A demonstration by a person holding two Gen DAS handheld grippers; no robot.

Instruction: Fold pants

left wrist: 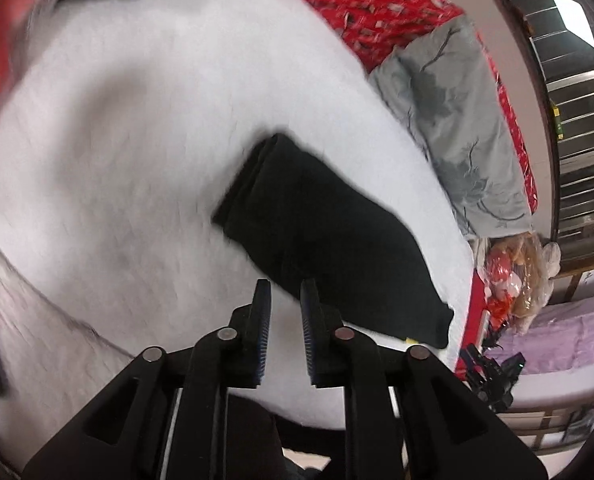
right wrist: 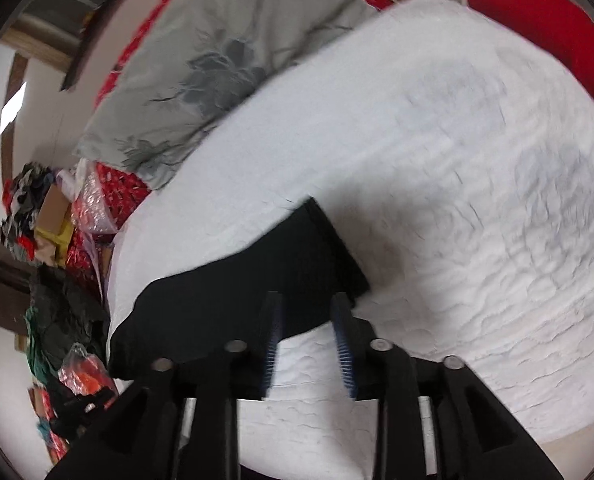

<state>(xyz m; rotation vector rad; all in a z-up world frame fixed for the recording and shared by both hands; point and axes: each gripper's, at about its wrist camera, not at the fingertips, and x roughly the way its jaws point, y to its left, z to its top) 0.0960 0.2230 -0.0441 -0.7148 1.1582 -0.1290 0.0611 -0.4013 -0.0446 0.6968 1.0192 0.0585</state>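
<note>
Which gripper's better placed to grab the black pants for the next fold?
Right, probably. The right gripper has both open fingertips over the black pants' near edge. The left gripper is open too, but only one fingertip overlaps the cloth; the other is over the white bedspread.

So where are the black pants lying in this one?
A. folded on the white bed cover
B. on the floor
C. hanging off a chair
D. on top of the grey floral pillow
A: the black pants lie as a folded bundle on the white bed cover, apart from the grey floral pillow.
</note>
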